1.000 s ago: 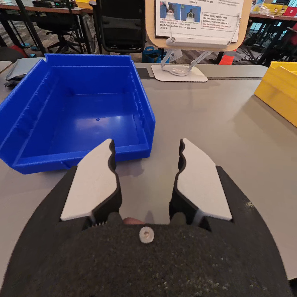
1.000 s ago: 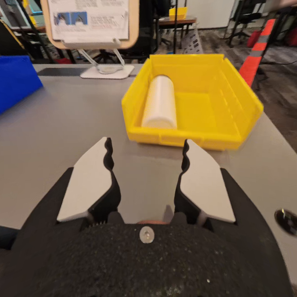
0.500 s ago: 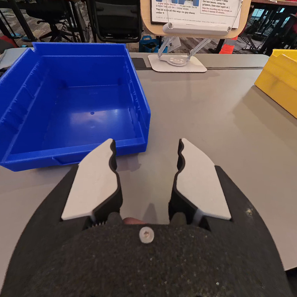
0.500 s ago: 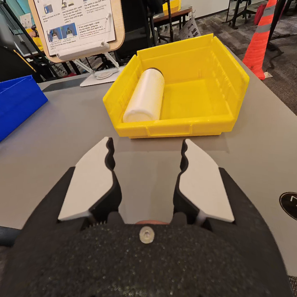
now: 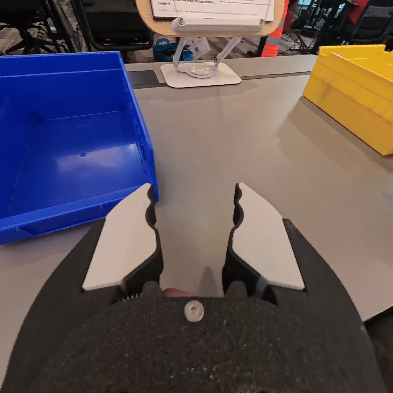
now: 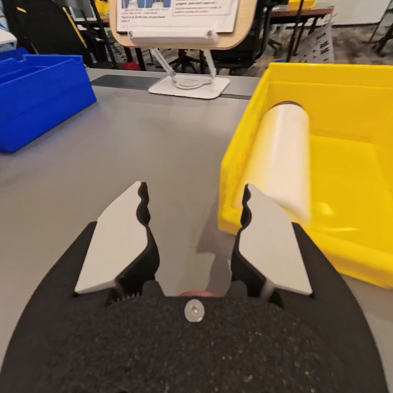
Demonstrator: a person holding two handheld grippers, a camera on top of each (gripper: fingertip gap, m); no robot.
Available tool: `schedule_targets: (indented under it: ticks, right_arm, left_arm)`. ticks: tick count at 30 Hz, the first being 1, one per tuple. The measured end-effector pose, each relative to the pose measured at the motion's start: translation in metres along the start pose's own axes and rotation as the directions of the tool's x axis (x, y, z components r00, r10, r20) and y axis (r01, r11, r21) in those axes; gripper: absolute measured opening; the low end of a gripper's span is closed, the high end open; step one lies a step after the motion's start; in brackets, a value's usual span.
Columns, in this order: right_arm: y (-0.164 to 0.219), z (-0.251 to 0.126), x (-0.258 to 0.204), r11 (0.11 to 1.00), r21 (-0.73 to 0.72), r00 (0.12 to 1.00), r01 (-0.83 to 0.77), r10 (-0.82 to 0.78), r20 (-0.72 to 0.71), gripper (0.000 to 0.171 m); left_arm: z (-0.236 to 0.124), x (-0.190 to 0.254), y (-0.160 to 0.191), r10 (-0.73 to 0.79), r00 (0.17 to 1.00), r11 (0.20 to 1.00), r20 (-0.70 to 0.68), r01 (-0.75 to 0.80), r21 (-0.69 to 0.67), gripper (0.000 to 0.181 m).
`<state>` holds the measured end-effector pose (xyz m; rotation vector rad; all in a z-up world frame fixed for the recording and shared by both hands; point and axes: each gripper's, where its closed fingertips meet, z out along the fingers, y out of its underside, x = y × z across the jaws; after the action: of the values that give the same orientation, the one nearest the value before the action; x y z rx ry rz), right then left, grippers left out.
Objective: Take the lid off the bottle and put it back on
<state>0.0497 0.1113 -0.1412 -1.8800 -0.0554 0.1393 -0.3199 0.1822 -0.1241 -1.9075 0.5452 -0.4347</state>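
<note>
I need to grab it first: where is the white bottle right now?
In the right wrist view, the white cylindrical bottle lies on its side inside the yellow plastic bin, against the bin's left wall, ahead and right of the open right gripper.

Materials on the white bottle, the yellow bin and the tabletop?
Bottle: looks like matte, slightly translucent white plastic; soft sheen, no glare; its far end is dark.
Yellow bin: probably moulded hard plastic, glossy, with ribbed walls.
Tabletop: smooth grey laminate-like surface, satin; faint reflections. Core material cannot be told.
</note>
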Motion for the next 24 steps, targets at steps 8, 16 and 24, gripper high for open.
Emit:
schedule_targets:
  ticks: [8,16,24]
  right_arm:
    - [-0.009,-0.01,-0.119,0.999,0.007,0.848,0.053,-0.049,0.528,0.05]
    - [-0.026,-0.095,-0.126,0.947,0.24,0.947,0.213,-0.261,0.188,0.06]
    - [0.01,-0.086,-0.085,0.997,0.063,0.997,0.042,-0.038,-0.061,0.084]
  left_arm:
    - [0.022,0.079,0.004,0.066,0.975,0.997,-0.21,-0.074,-0.029,0.076]
    - [0.086,0.174,-0.009,0.225,0.915,0.97,-0.336,-0.244,-0.012,0.076]
    - [0.13,0.171,-0.011,0.123,0.914,0.982,-0.387,-0.169,-0.087,0.002]
